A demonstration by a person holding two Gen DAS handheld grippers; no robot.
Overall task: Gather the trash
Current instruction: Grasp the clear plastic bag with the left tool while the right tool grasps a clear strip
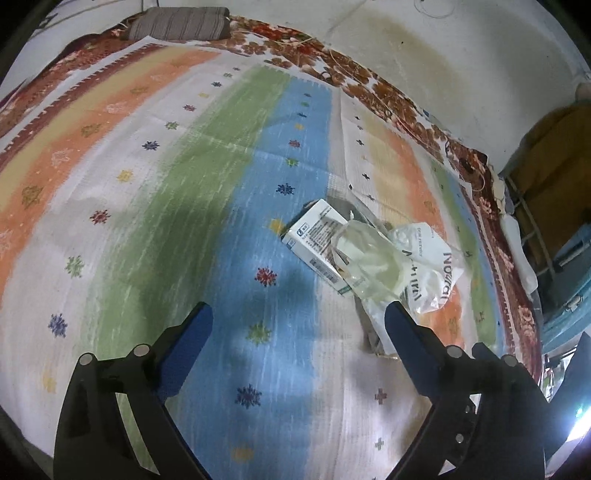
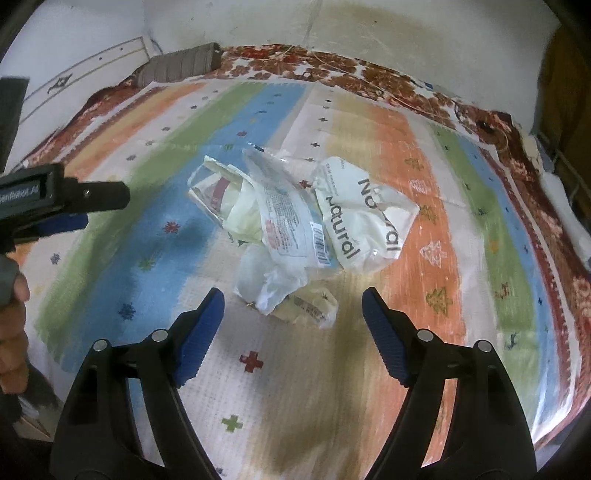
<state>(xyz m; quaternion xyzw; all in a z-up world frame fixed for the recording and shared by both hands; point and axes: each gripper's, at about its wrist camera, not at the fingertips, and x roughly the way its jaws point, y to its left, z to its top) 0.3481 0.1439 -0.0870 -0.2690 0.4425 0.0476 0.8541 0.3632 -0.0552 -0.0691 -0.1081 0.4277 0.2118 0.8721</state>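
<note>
A pile of trash lies on a striped bedspread (image 2: pixel 406 155). It holds a white "Natural" bag (image 2: pixel 364 218), a clear printed wrapper (image 2: pixel 291 225), a crumpled cream wrapper (image 2: pixel 218 192) and a small wrapper (image 2: pixel 306 308) nearest me. In the left wrist view the same pile shows a small white box (image 1: pixel 314 236), a clear bag (image 1: pixel 365 258) and the "Natural" bag (image 1: pixel 432 266). My left gripper (image 1: pixel 299 321) hangs open above the spread, left of the pile. My right gripper (image 2: pixel 293 306) is open just short of the pile, nothing between its fingers. The left gripper (image 2: pixel 66 203) also shows at the left edge.
A grey striped pillow (image 1: pixel 177 24) lies at the head of the bed against a stained white wall (image 1: pixel 443 55). A metal rack and wooden furniture (image 1: pixel 546 177) stand beyond the bed's right edge. A person's hand (image 2: pixel 13 332) is at the lower left.
</note>
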